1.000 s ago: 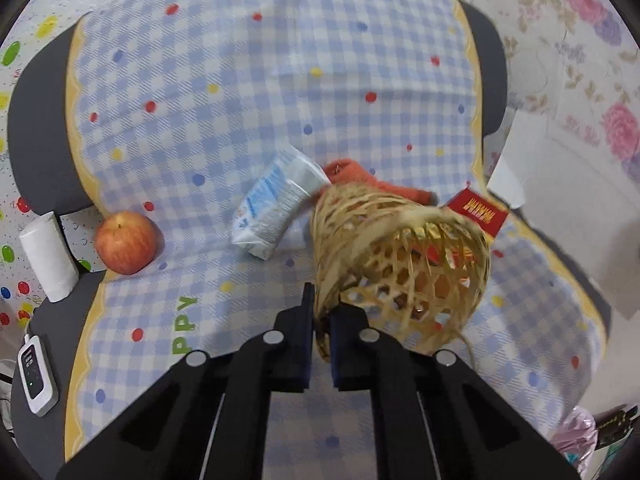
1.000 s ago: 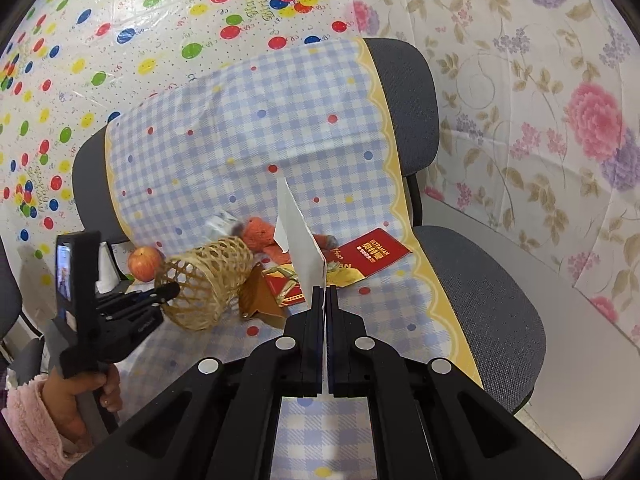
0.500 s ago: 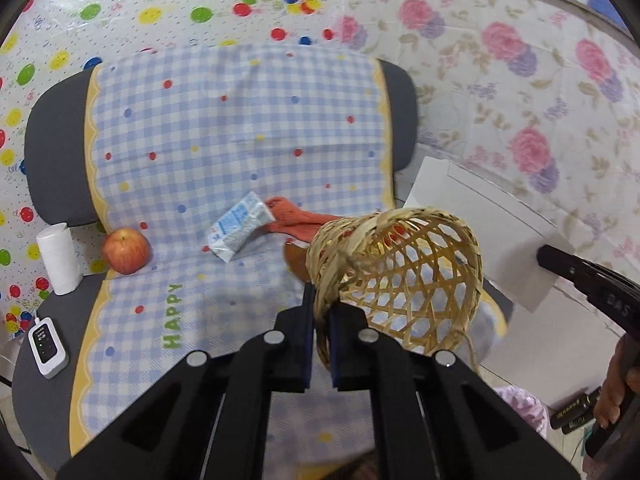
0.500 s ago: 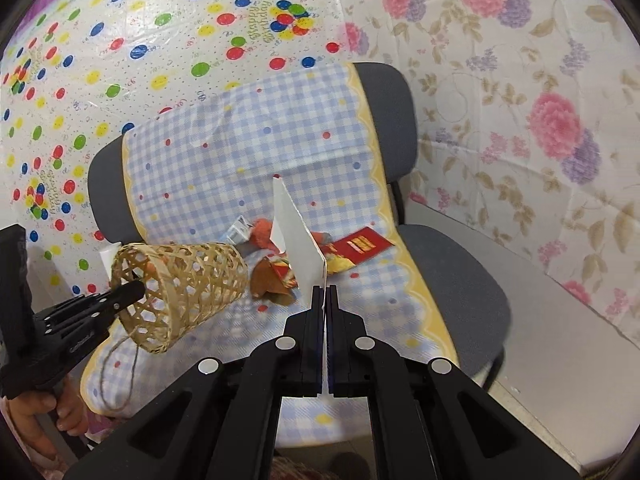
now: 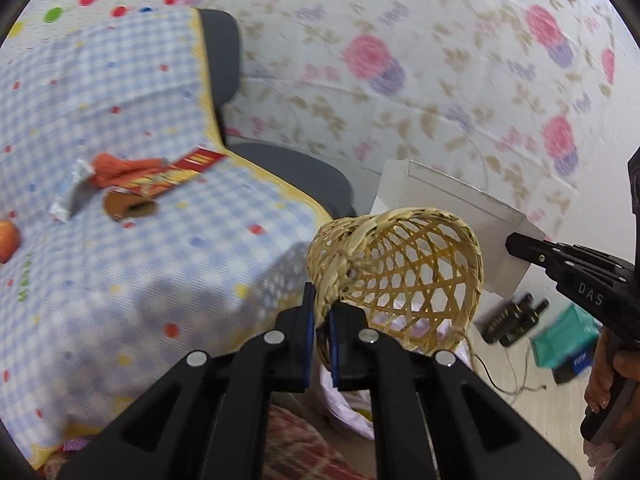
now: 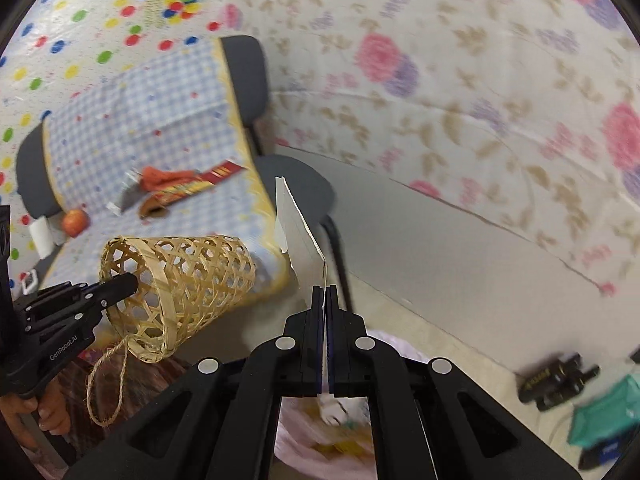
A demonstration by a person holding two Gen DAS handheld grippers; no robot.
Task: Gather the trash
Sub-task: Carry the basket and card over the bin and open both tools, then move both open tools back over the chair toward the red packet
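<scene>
My left gripper [image 5: 322, 300] is shut on the rim of a woven bamboo basket [image 5: 400, 272], which lies tilted with its mouth towards me; the right wrist view shows that basket [image 6: 180, 280] hanging off the chair's front edge. My right gripper [image 6: 325, 292] is shut on a thin white cardboard box [image 6: 298, 232], held edge-on. The same white box [image 5: 452, 216] shows behind the basket. Below both grippers lies a pale pink plastic bag [image 6: 304, 432] with scraps inside. On the chair's checked cloth [image 5: 160, 264] lie an orange rag [image 5: 120, 168], a red packet [image 5: 188, 164] and a silver wrapper [image 5: 72, 196].
A brown cardboard piece [image 5: 128, 208] and an apple [image 5: 6, 240] also lie on the cloth. On the floor at the right are black bottles [image 6: 556, 376] and a teal box [image 6: 604, 416]. A flowered sheet covers the wall. A hand [image 6: 52, 412] grips the left tool.
Both grippers have swung right and back from the chair seat, out over its front edge above the pink bag. The basket and the white box travelled with them; the basket now shows empty.
</scene>
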